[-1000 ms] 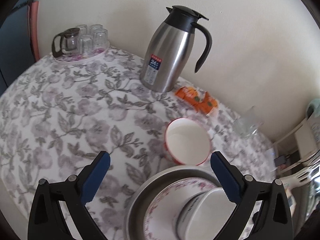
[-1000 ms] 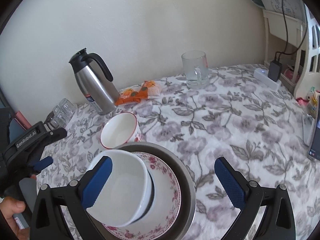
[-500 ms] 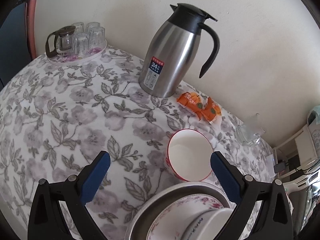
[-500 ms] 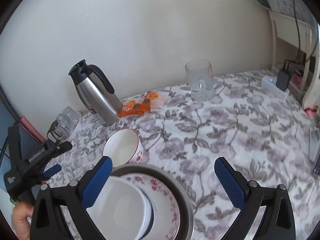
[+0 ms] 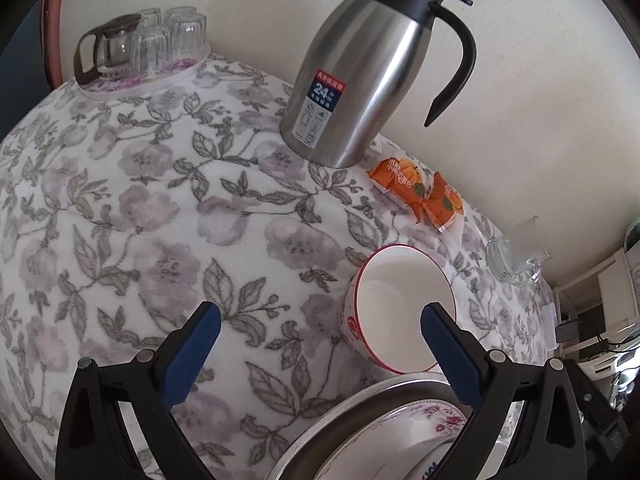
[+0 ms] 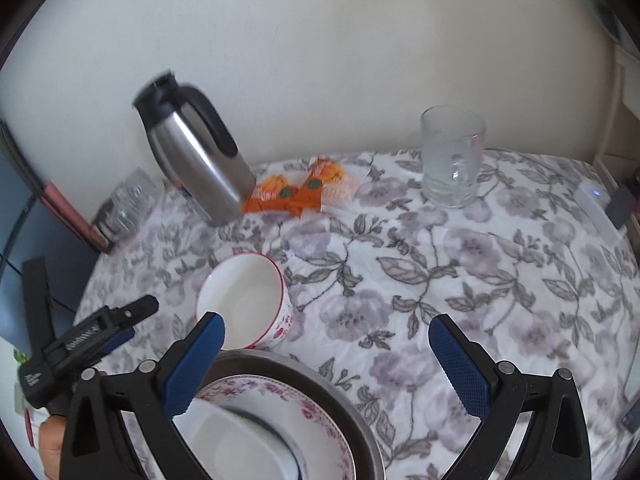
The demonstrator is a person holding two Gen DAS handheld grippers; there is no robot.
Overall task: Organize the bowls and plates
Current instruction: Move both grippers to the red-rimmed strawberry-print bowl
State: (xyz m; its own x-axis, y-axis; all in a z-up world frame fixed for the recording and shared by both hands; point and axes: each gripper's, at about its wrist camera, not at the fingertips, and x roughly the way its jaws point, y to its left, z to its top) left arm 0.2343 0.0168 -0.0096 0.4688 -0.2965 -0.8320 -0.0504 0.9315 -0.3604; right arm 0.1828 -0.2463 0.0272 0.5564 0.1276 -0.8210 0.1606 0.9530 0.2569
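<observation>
Right wrist: blurred glasses (image 6: 130,200).

Two bowls (image 6: 244,304) (image 6: 236,446), one floral plate (image 6: 320,412), one metal dish (image 6: 352,408), one flask (image 5: 360,76), one mug (image 6: 452,160), two orange packets (image 5: 420,196).

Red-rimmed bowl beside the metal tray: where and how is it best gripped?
Probably by the rim. The red-rimmed bowl stands upright and empty on the tablecloth, mouth open upward, so one finger can go inside the wall and one outside. Come from above on the side away from the metal tray, using the open left hand-held gripper nearest it.
</observation>
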